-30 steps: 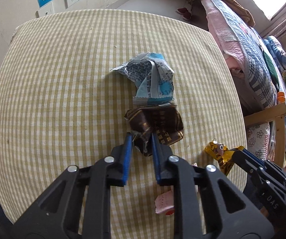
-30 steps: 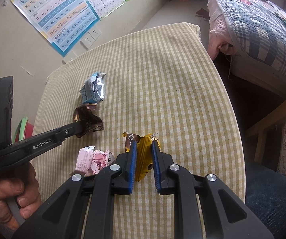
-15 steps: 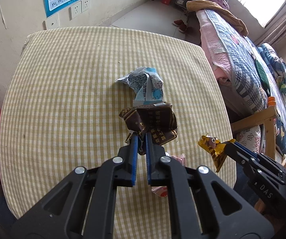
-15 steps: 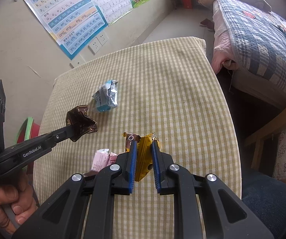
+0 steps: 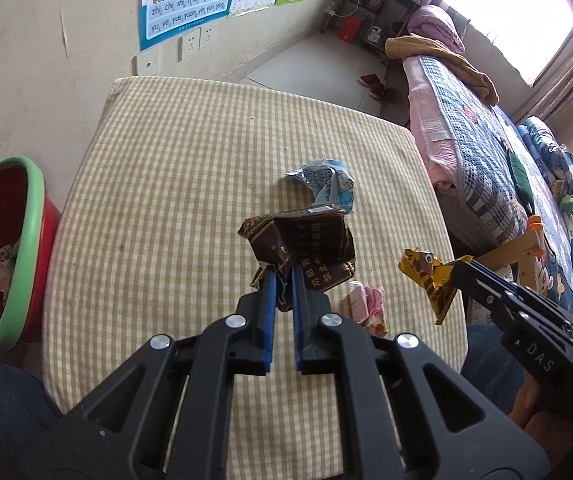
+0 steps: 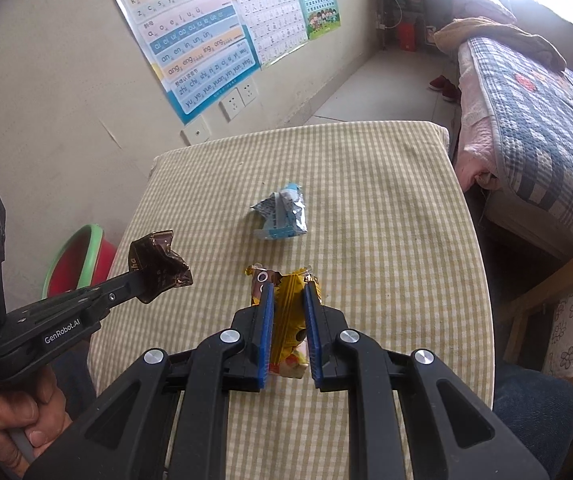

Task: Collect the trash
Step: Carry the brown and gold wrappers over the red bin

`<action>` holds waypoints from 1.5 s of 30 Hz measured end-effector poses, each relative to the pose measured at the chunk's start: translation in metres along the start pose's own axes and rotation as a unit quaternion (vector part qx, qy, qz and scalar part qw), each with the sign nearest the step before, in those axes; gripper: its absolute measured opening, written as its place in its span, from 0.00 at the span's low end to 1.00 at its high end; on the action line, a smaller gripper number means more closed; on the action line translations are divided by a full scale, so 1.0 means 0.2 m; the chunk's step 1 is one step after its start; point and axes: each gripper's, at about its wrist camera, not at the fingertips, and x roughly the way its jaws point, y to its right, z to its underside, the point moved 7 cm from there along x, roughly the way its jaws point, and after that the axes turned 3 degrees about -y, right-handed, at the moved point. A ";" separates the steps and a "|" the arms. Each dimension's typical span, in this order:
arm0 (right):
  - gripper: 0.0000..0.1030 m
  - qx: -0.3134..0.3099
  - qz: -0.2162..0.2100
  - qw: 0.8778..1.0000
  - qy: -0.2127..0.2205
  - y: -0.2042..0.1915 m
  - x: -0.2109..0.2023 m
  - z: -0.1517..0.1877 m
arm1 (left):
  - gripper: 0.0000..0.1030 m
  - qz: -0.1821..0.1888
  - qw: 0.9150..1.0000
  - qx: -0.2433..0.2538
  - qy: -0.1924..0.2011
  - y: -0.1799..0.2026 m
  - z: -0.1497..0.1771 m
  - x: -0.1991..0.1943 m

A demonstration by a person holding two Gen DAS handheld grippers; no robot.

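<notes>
A checked tabletop (image 5: 190,168) is standing beside a bed (image 5: 486,136) and a red basin (image 5: 26,240) off its left edge. The left gripper (image 5: 280,276) is clamping a brown wrapper (image 5: 302,240), and the right gripper (image 6: 288,292) is pinching a yellow wrapper (image 6: 286,312). Both are now lifted higher off the cloth than a second ago, while the blue wrapper (image 5: 326,180) is lying mid-table.

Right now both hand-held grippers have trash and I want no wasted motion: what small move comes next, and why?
Probably swing the left hand-held gripper leftward toward the red basin beside the table: it is shut on the brown wrapper, lifted clear of the cloth. The right hand-held gripper, shut on the yellow wrapper, can follow.
</notes>
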 end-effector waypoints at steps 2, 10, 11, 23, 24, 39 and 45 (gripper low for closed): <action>0.15 -0.012 -0.001 1.000 0.003 -0.05 0.00 -0.01 | 0.07 -0.003 1.000 -0.009 0.006 -0.05 0.01 -0.04; 0.15 -0.053 -0.018 0.998 0.002 -0.31 0.02 -0.02 | 0.07 -0.017 0.998 -0.049 0.030 -0.29 0.04 -0.18; 0.15 -0.058 -0.021 0.998 0.001 -0.34 0.03 -0.02 | 0.07 -0.018 0.998 -0.054 0.033 -0.32 0.05 -0.20; 0.15 -0.125 -0.041 0.991 -0.007 -0.74 0.10 -0.04 | 0.07 -0.042 0.990 -0.111 0.071 -0.67 0.08 -0.41; 0.15 -0.131 -0.043 0.990 -0.008 -0.77 0.11 -0.04 | 0.07 -0.045 0.989 -0.116 0.074 -0.70 0.09 -0.42; 0.15 -0.202 -0.083 0.976 -0.008 -1.28 0.22 -0.09 | 0.07 -0.091 0.970 -0.196 0.111 -1.22 0.15 -0.63; 0.15 -0.227 -0.108 0.968 -0.010 -1.50 0.27 -0.11 | 0.07 -0.097 0.964 -0.220 0.115 -1.36 0.18 -0.68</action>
